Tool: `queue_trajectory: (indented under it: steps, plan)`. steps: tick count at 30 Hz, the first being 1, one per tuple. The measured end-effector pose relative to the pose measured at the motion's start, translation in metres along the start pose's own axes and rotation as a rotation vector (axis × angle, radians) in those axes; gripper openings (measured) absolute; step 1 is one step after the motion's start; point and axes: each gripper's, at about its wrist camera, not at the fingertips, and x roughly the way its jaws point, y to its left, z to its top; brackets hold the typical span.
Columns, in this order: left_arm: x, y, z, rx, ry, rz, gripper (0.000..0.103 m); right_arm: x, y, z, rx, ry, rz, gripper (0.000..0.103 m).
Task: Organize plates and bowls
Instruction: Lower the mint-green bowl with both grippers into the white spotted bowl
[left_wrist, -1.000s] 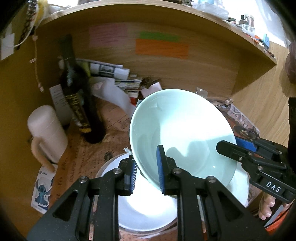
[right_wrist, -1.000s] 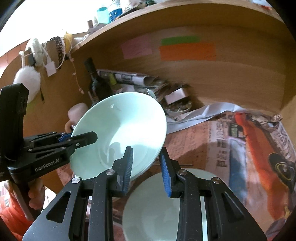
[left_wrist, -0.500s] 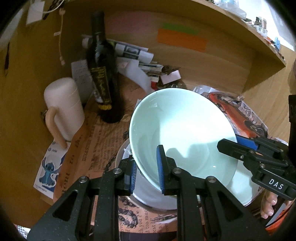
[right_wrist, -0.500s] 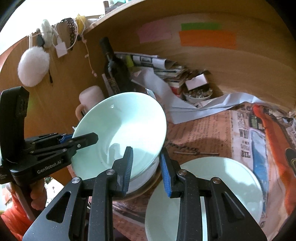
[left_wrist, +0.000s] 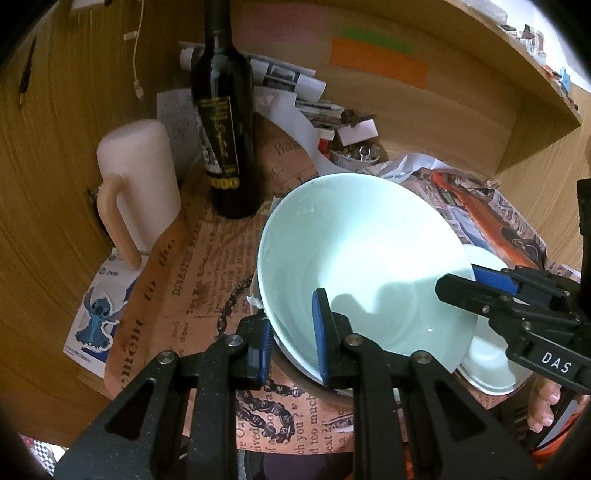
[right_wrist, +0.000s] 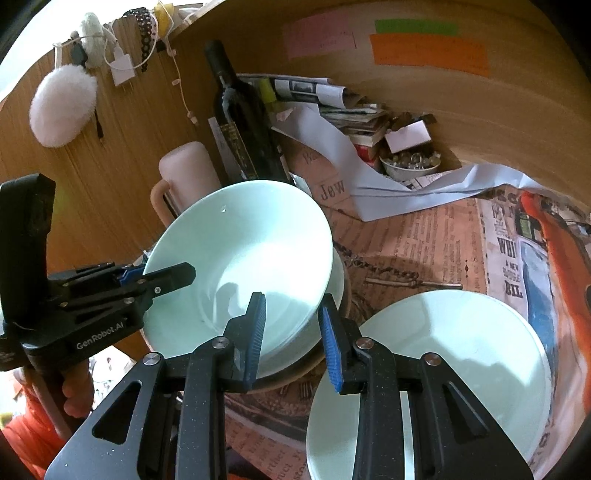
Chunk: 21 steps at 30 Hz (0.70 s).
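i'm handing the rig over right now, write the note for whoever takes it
Left gripper: shut on the near rim of the pale green bowl.
Right gripper: shut on the same bowl's rim at the other side. Both carry it, tilted.
Under the bowl: a white dish on a wooden base, on the newspaper-covered desk. Whether the bowl touches the dish can't be told.
Beside it, to the right: a pale green plate.
Bottle and mug stand close behind; mind them.
Done: bowl brought over the stack.
Left: set it down level, release both jaws.
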Motion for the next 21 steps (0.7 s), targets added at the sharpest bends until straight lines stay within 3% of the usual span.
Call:
queue_trajectory:
  steps: [13,21]
  plan:
    - [0.008,0.002,-0.006,0.005,0.0,0.013,0.023,0.003,0.01,0.001,-0.064,-0.005,-0.047,0.029]
    - [0.009,0.0,-0.006,0.019,-0.001,0.015,0.031,0.003,0.013,0.003,-0.085,-0.001,-0.041,0.041]
